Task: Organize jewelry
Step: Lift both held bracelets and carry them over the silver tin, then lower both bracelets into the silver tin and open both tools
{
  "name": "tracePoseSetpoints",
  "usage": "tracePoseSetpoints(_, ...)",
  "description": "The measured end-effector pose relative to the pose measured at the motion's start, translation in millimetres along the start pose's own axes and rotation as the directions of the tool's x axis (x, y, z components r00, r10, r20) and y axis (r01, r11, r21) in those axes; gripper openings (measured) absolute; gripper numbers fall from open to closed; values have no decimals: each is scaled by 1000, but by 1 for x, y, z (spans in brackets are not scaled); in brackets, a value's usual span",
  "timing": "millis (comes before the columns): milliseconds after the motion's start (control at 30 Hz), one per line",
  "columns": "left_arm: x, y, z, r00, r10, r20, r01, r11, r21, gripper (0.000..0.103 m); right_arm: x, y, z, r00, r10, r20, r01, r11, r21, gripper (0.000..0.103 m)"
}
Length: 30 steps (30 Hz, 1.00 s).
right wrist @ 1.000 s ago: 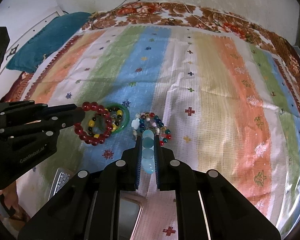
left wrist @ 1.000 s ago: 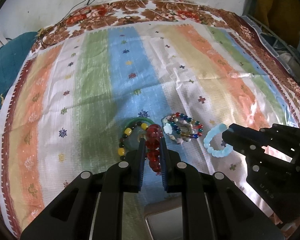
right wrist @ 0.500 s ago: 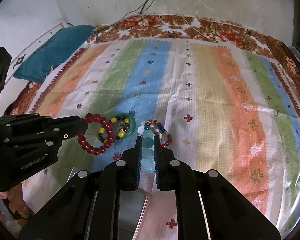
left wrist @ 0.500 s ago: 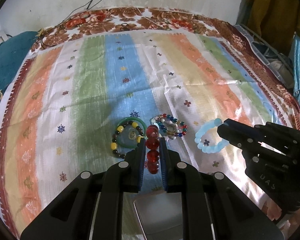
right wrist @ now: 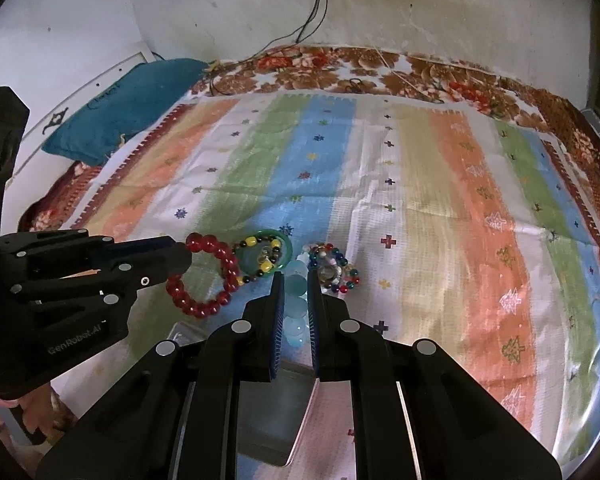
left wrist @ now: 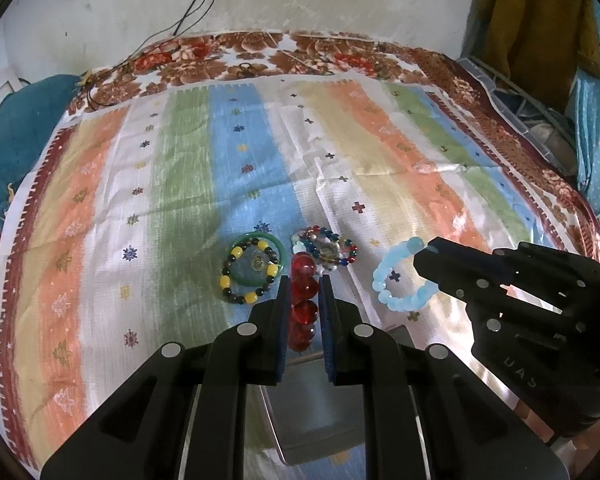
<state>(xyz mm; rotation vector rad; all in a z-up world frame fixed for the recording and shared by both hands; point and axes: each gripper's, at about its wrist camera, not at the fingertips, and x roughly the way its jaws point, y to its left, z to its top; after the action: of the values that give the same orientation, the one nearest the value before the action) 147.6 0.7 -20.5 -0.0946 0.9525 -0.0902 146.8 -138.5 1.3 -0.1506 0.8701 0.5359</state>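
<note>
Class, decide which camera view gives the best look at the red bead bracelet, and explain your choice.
The right wrist view: the red bead bracelet hangs as a nearly full loop from the left claw, seen side-on. The left wrist view shows only a short edge-on column of its beads pinched between that claw's fingers.

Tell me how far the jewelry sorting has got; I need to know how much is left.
Nothing looks put away yet. In hand: the left tongs grip the red bead bracelet, the right tongs the pale blue bracelet, both above the metal tray. Left on the cloth: the green bangle with its yellow-and-dark beads, and the multicolored bracelet.
</note>
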Motion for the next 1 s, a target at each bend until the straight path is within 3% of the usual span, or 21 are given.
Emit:
tracePoseSetpoints(467,-19,-5,-24,1000,-20,10,20,1000,14,13,-21,15,-16,999,34,24,-33,998,-44,12)
tracePoseSetpoints(1000,-28,-10,-47,1000,-30,2,30,999,17,13,-29,19,-40,998,64,-5,-65,997,-43,12)
